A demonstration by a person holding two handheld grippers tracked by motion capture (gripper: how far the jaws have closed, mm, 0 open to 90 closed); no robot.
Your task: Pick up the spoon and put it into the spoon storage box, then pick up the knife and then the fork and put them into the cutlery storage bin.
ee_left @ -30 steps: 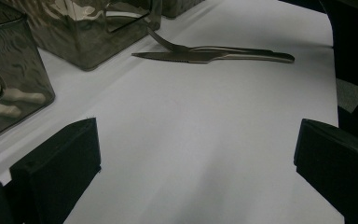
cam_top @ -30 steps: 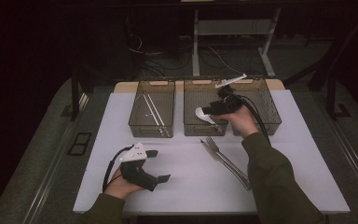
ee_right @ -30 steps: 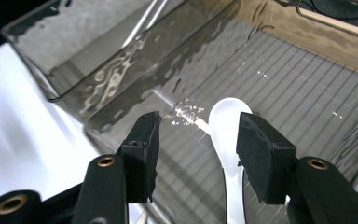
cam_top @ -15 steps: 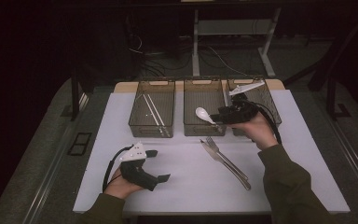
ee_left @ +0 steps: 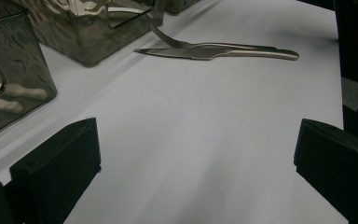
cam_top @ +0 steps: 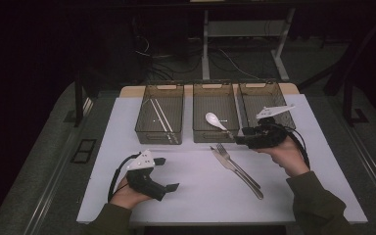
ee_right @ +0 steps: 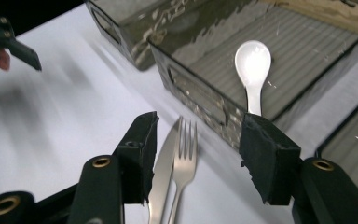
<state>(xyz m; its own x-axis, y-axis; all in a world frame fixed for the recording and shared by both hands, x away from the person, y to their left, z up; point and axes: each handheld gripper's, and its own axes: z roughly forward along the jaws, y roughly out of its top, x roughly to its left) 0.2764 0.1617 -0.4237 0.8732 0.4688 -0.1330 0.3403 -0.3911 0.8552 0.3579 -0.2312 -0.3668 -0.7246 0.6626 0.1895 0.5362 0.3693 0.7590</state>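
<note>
A white spoon (cam_top: 214, 120) lies in the middle smoky bin (cam_top: 212, 87), bowl up; in the right gripper view the spoon (ee_right: 252, 65) runs down behind the right jaw, so the end of its handle is hidden. My right gripper (cam_top: 238, 140) hovers at that bin's front right corner, open, nothing pressed between its jaws (ee_right: 200, 140). Below them a fork (ee_right: 185, 154) and a knife (ee_right: 163, 163) lie side by side on the white table. My left gripper (cam_top: 165, 174) rests low at the front left, open and empty (ee_left: 193, 172).
The left bin (cam_top: 159, 136) holds a pair of chopsticks (cam_top: 160, 117). The right bin (cam_top: 269, 87) stands behind my right hand. Fork and knife (cam_top: 236, 166) lie diagonally in mid-table. The white table top (cam_top: 200, 200) ends close behind the bins.
My right gripper has drawn back from over the middle bin, moving right and toward the person. The spoon stays in the bin. The left gripper has not moved.
</note>
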